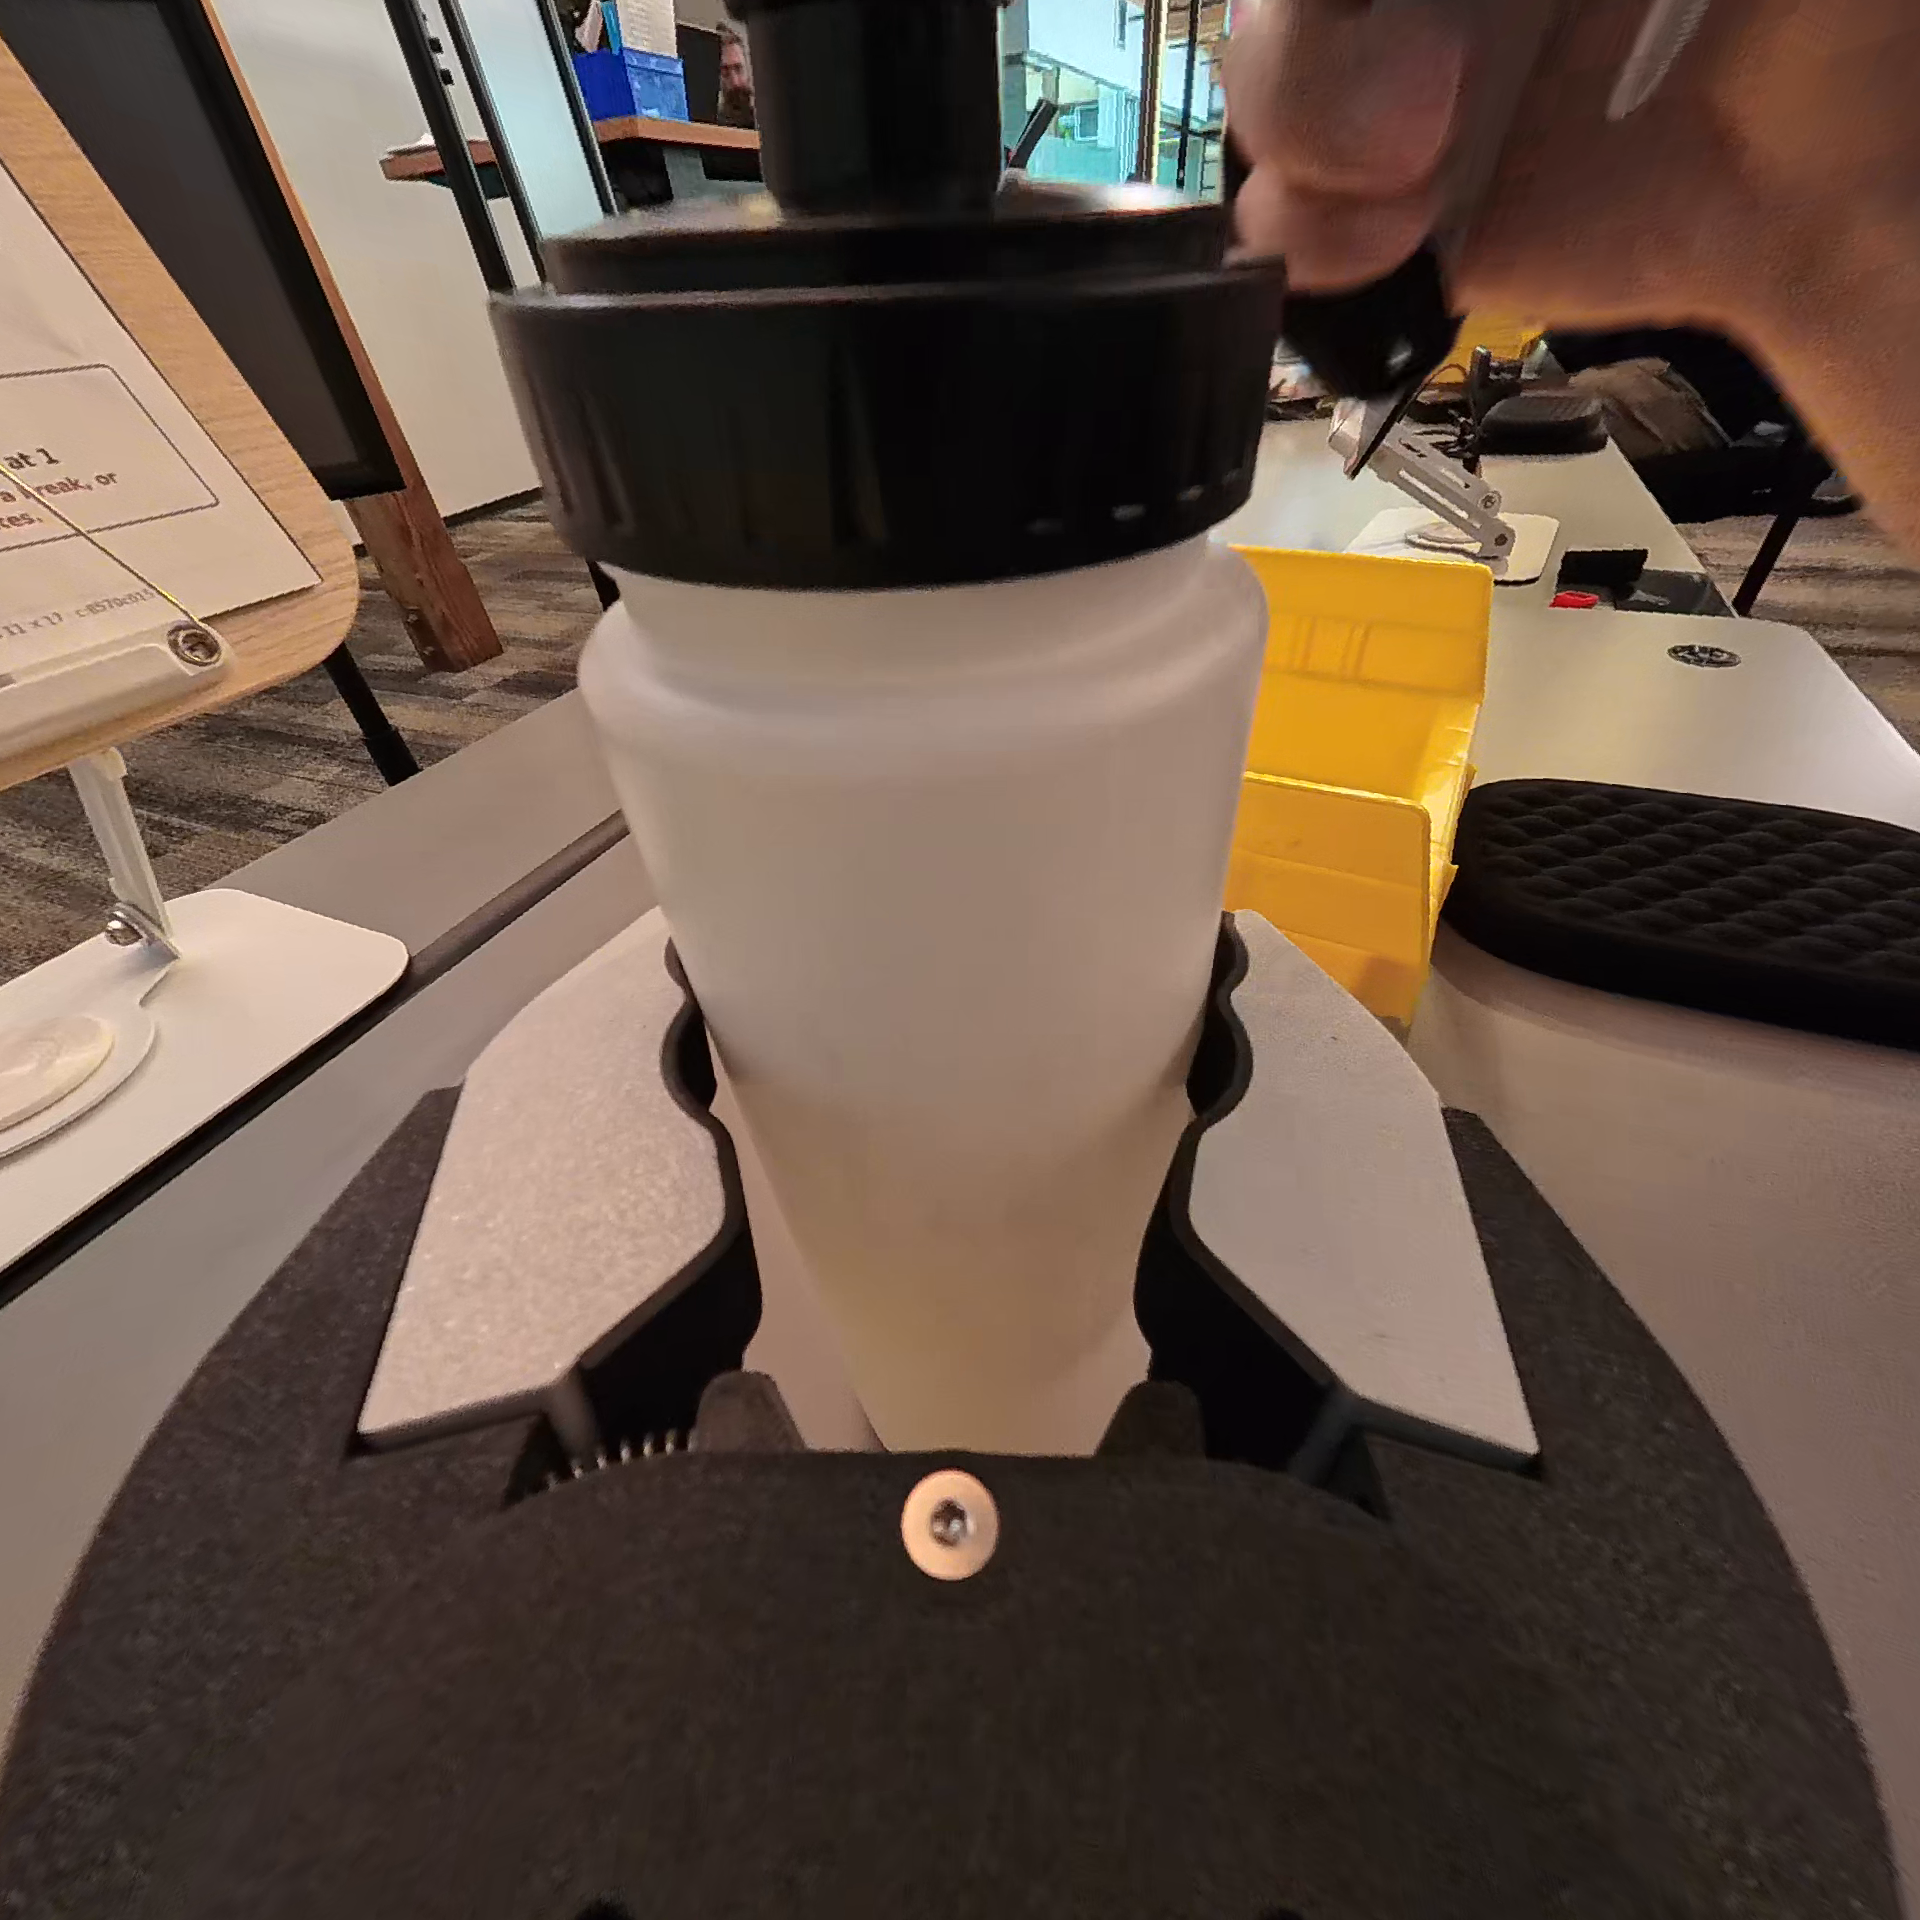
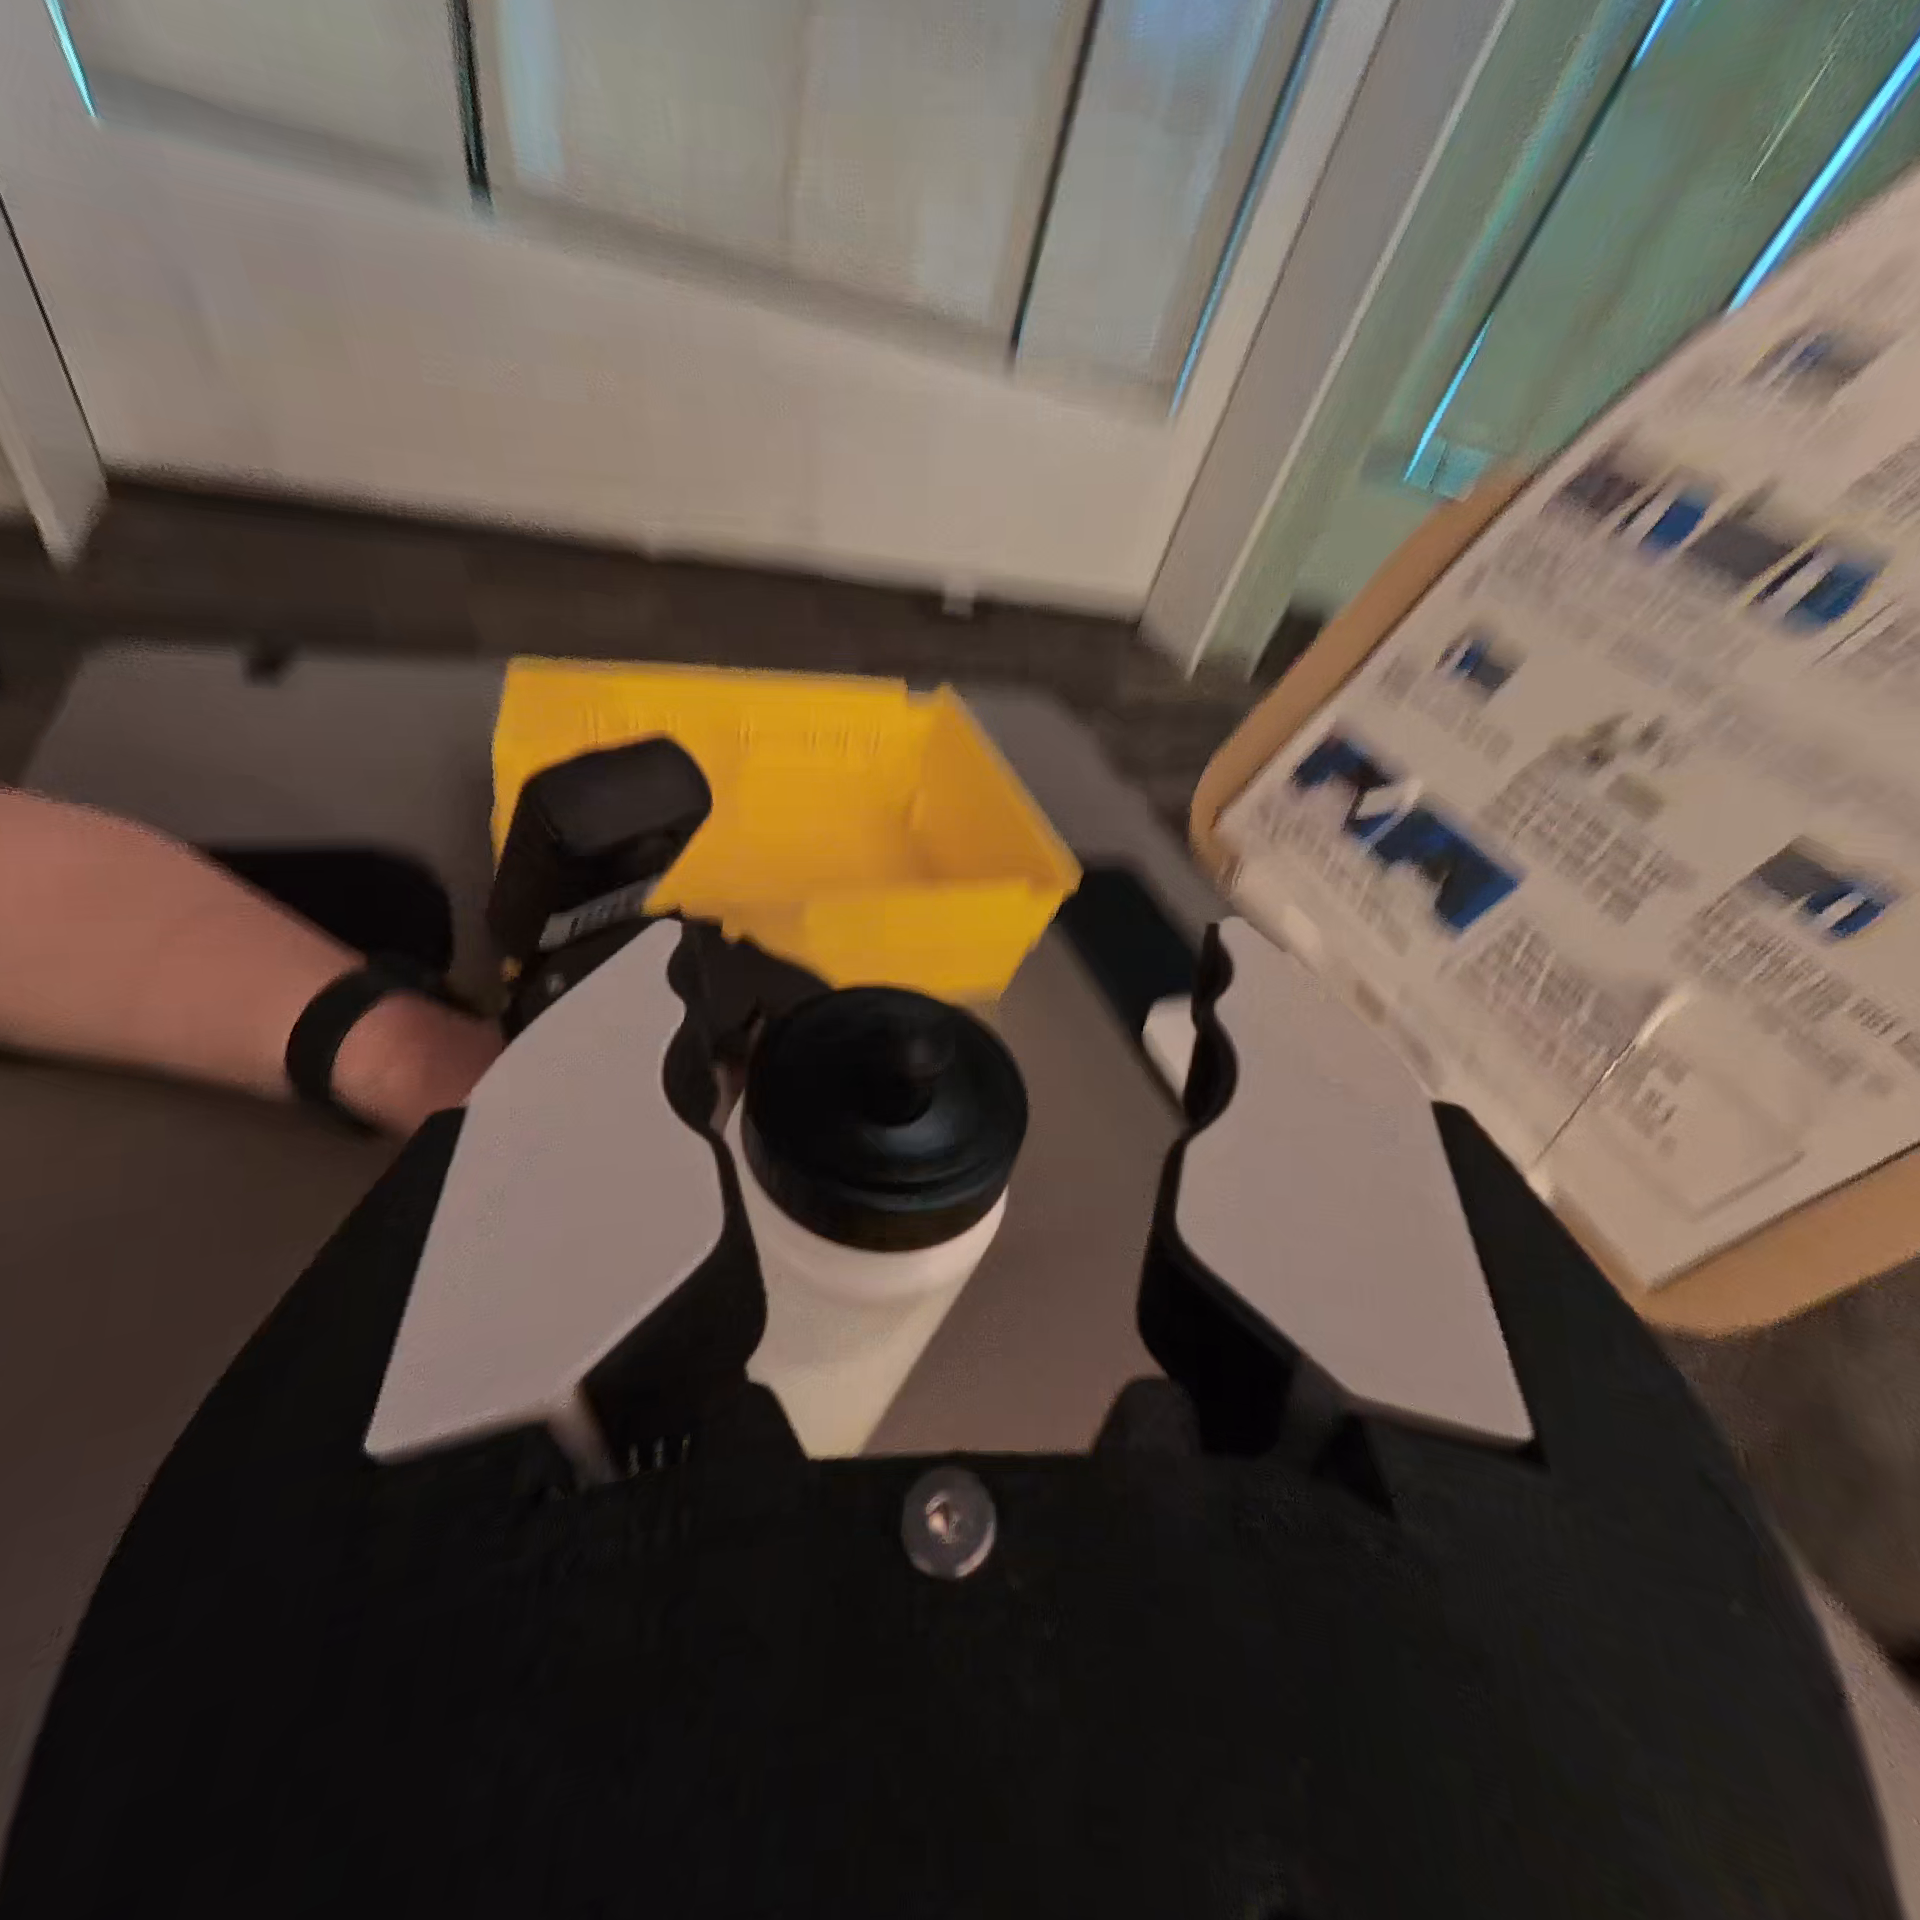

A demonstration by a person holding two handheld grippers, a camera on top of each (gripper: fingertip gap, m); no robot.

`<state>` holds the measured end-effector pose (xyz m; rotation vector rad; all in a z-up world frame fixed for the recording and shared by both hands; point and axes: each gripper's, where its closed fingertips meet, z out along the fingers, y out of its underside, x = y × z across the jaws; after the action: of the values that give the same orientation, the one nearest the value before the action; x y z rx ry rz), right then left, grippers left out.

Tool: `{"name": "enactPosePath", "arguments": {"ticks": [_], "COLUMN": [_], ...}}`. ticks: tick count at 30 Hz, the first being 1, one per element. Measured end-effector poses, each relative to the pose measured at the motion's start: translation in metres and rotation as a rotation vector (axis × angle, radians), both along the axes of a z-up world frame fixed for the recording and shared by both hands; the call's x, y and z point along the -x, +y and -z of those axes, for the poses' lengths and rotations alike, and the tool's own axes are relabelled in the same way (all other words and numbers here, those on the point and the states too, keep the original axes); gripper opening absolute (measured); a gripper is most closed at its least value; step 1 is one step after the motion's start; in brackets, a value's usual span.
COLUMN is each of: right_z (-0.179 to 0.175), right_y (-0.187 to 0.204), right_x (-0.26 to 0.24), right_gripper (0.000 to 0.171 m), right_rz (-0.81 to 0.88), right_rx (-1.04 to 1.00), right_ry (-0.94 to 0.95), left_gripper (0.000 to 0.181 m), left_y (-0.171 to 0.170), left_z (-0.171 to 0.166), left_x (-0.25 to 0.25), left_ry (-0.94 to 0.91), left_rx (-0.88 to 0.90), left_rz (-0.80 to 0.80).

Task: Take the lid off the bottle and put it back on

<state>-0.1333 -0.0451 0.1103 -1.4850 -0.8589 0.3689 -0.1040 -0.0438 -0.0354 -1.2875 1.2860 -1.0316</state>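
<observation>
A white bottle (image 1: pixel 935 935) stands upright with its black lid (image 1: pixel 883 416) on top. My left gripper (image 1: pixel 951 987) is shut on the bottle's body, with both fingers pressed to its sides. In the right wrist view I look down on the lid (image 2: pixel 883 1122) and the bottle (image 2: pixel 852 1309). My right gripper (image 2: pixel 940 997) is open above them. The lid lies between the jaws, close to the left finger, with a wide gap to the right one. The view is blurred. A hand (image 1: pixel 1610 156) holding a black gripper part shows beside the lid in the left wrist view.
A yellow bin (image 1: pixel 1351 748) stands just behind the bottle and also shows in the right wrist view (image 2: pixel 831 831). A black mat (image 1: pixel 1683 914) lies to the right. A wooden document stand (image 1: pixel 156 520) with paper is at the left. A person's forearm (image 2: pixel 156 935) with a black wristband reaches in.
</observation>
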Motion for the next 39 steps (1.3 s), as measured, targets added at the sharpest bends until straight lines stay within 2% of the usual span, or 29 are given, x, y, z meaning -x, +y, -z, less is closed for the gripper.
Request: {"name": "enactPosePath", "arguments": {"ticks": [2,5,11,15,18,23,27,30,34,37,39], "right_z": [0.000,0.027,0.046,0.060,0.060,0.060,0.058,0.057,0.056,0.060,0.066], "right_y": [-0.004,-0.002,0.010,0.011,0.012,0.013,0.018,0.015,0.007,0.001,0.002], "right_x": [-0.009,-0.008,0.006,0.015,0.016,0.011,0.007,0.005,0.004,0.005,0.007], "right_gripper": [0.089,0.089,0.090,0.077,0.074,0.075,0.075,0.074,0.078,0.081,0.079], "right_rz": [0.000,-0.043,-0.122,-0.187,-0.160,-0.021,0.216,0.323,0.114,-0.049,-0.089], "right_rx": [-0.117,-0.024,0.072,0.182,0.198,0.170,0.117,0.052,0.078,0.173,0.213], "right_ry": [0.095,0.107,0.123,0.100,0.107,0.130,0.225,0.219,0.132,0.067,0.004], "left_gripper": [0.091,0.091,0.091,0.091,0.091,0.091,0.091,0.091,0.091,0.091,0.091], "left_y": [-0.001,-0.001,-0.002,-0.001,0.000,0.003,0.007,0.004,-0.003,-0.007,-0.008], "left_z": [0.000,0.000,0.000,0.000,0.000,0.001,0.001,0.001,0.000,0.000,0.000], "left_x": [0.000,0.000,0.000,0.001,0.001,0.000,0.000,0.000,-0.003,-0.004,-0.005], "left_ry": [-0.002,-0.003,0.000,0.003,0.006,0.020,0.029,0.026,0.013,0.014,0.014], "left_rx": [-0.002,-0.001,-0.002,0.006,0.010,-0.003,0.009,-0.005,-0.007,-0.016,-0.016], "left_rz": [0.006,0.011,0.024,0.018,0.004,-0.079,-0.186,-0.166,-0.061,-0.023,-0.008]}}
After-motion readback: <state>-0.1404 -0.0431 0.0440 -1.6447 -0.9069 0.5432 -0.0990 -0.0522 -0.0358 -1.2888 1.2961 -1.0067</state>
